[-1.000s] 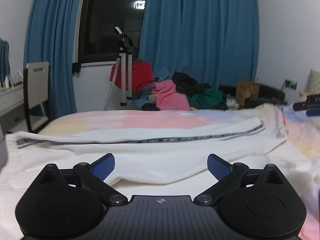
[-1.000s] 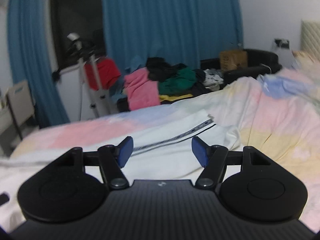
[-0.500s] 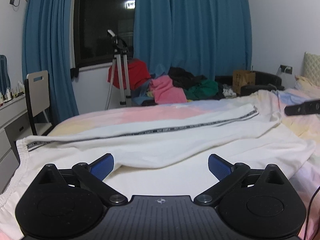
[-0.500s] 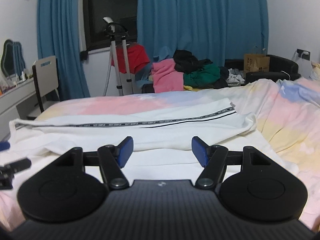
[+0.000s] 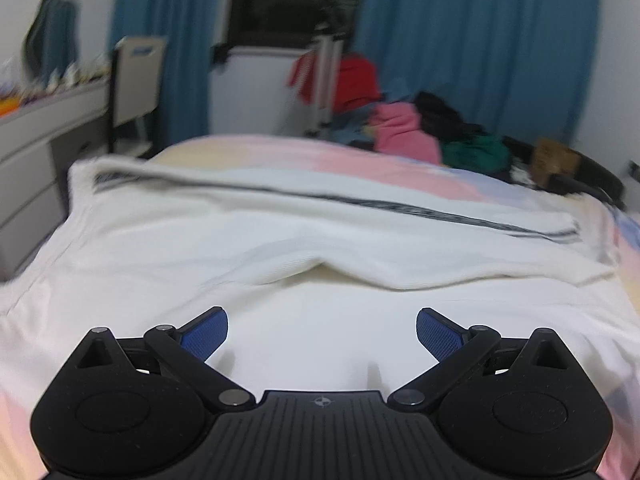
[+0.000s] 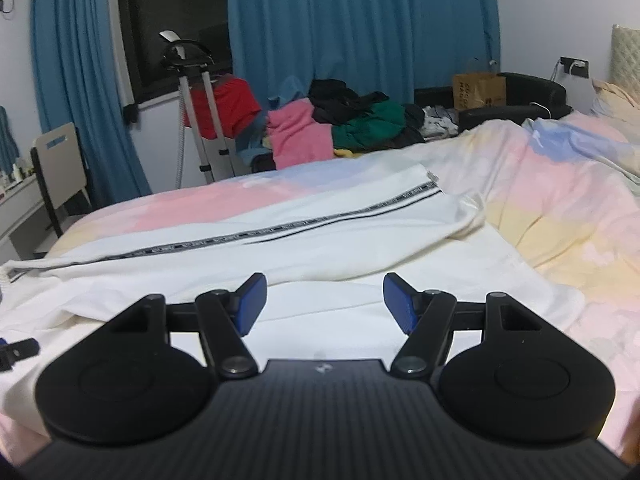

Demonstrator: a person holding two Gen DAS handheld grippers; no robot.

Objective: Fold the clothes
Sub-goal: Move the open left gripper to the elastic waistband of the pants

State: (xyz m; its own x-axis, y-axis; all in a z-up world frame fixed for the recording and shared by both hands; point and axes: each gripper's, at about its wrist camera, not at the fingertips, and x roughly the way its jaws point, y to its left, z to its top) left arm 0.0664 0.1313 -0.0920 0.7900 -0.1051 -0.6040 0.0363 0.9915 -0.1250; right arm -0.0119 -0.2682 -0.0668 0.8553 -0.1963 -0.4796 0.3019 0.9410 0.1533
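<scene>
White trousers [image 6: 280, 248] soft, rumpled, black-striped seam; pastel bedspread [image 6: 560, 216] beneath

- White trousers [image 6: 360, 236] — soft matt cloth, finely ribbed along the folded edge, with a woven dark stripe.
- Bed [image 6: 560, 200] cover: smooth pastel cloth.
- Right gripper [image 6: 323, 300] — matt black plastic, ridged body, blue textured pads [image 6: 252, 300], dull metal pivots.
- Curtains [image 6: 360, 20]: blue matt cloth.
- Far paper bag [image 6: 478, 90]: brown paper.
</scene>
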